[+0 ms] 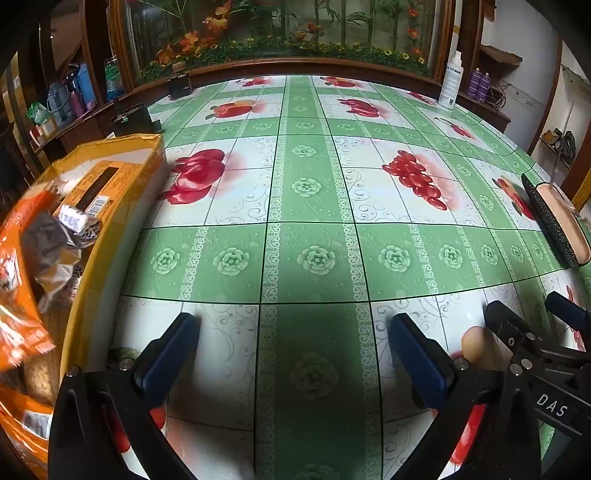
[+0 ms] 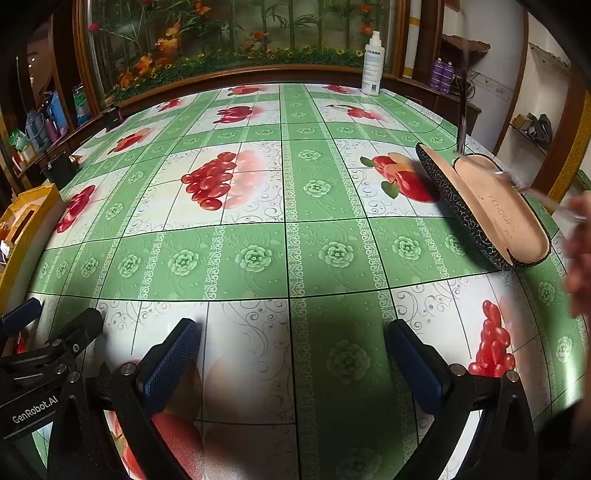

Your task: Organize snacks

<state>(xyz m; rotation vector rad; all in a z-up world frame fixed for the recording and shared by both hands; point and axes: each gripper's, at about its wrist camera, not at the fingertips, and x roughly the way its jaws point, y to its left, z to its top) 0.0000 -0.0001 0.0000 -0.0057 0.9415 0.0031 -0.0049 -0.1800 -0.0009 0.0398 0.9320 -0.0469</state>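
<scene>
- Behind the counter (image 1: pixel 317 206) you have one long glass case of artificial flowers and bamboo (image 1: pixel 280 33), with cluttered wooden shelves to either side.
- Your counter is covered in a green and white fruit-print cloth, and most of it lies bare in front of both grippers.
- One yellow box (image 1: pixel 122 177) sits at your left edge of the counter. The snacks are in it: orange packets (image 1: pixel 22 314), a crumpled clear wrapper and a printed carton, heaped loosely. You cannot count them cleanly, since they overlap and the left-wrist view blurs there.
- One open glasses case (image 2: pixel 491 206), dark outside and tan inside, lies on the counter at your right. A blurred hand (image 2: pixel 580 251) holding what looks like a pair of spectacles hovers just beside it.
- One white spray bottle (image 2: pixel 372 66) stands upright at the far edge.
- Your left gripper (image 1: pixel 291 354) hangs above the cloth with its blue pads wide apart and nothing between them.
- Your right gripper (image 2: pixel 291 358) matches it: jaws spread, empty, angled down at bare cloth.
- Judged from this, sorting has not visibly begun. No snack lies laid out on the counter, so everything is left to do, and the box to your left looks like the first reach.
</scene>
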